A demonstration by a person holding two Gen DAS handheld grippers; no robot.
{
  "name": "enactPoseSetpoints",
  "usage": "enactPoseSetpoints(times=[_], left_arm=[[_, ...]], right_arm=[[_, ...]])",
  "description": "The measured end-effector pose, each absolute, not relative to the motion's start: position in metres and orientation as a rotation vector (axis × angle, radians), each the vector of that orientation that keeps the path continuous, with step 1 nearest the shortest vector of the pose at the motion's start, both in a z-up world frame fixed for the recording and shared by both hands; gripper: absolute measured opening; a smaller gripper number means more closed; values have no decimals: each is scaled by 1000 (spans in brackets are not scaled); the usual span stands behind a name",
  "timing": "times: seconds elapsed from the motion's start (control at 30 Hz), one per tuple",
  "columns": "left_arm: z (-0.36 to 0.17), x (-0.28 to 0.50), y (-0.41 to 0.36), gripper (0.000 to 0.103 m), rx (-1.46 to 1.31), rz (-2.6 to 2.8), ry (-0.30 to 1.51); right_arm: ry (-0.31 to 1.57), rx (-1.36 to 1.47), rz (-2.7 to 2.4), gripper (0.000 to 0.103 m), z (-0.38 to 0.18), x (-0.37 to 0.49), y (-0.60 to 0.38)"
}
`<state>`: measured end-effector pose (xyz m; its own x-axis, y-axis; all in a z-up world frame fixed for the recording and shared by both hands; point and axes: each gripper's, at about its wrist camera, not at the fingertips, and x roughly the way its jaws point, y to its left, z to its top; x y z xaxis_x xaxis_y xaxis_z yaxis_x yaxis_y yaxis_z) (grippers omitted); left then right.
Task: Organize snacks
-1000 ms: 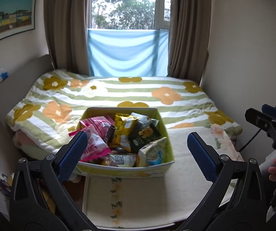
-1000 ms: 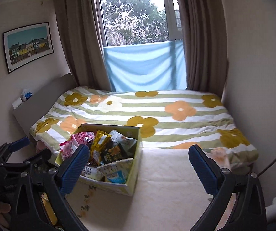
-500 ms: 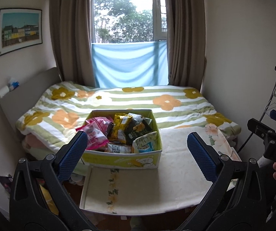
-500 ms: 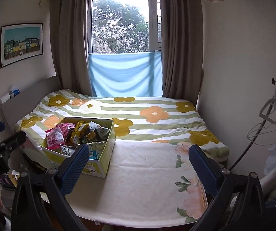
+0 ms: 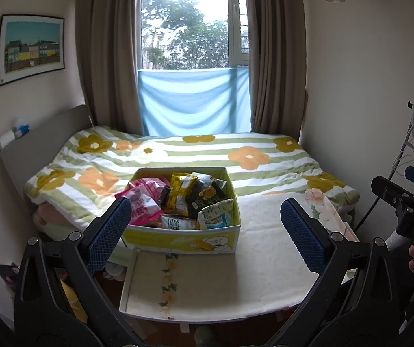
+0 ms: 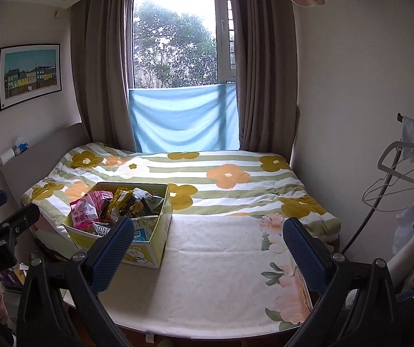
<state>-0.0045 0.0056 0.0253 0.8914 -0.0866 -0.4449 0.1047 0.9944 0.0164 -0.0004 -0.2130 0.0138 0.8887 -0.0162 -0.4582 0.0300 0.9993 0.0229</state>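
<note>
A yellow-green cardboard box (image 5: 183, 238) stands on the cloth-covered table (image 5: 264, 266) at the foot of the bed. It holds several snack bags: a pink one (image 5: 141, 205), a yellow one (image 5: 181, 192), a dark one (image 5: 205, 196) and a white-blue one (image 5: 215, 217). The box also shows in the right wrist view (image 6: 149, 248). My left gripper (image 5: 205, 235) is open and empty, held back from the box. My right gripper (image 6: 207, 251) is open and empty over the table, to the right of the box.
A bed with a flowered striped quilt (image 5: 195, 156) lies behind the table, under a curtained window (image 5: 192, 29). A grey headboard (image 5: 42, 144) stands at left. A rack with hangers (image 6: 400, 173) stands at right. Clutter lies on the floor at left (image 5: 7, 271).
Both grippers have drawn back and up from the box, so it looks smaller and more of the table and room shows. Both stay open and empty.
</note>
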Motion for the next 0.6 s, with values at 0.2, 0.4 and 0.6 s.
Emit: enactPoseSetpoints(times=[0.2, 0.4, 0.6], left_arm=[[25, -6, 11, 103, 36, -101, 460], [22, -8, 17, 103, 22, -95, 458], [21, -9, 20, 103, 22, -96, 456]], right_arm=[[477, 28, -24, 102, 13, -1, -212], [480, 23, -27, 102, 13, -2, -211], [479, 26, -28, 102, 14, -3, -211]])
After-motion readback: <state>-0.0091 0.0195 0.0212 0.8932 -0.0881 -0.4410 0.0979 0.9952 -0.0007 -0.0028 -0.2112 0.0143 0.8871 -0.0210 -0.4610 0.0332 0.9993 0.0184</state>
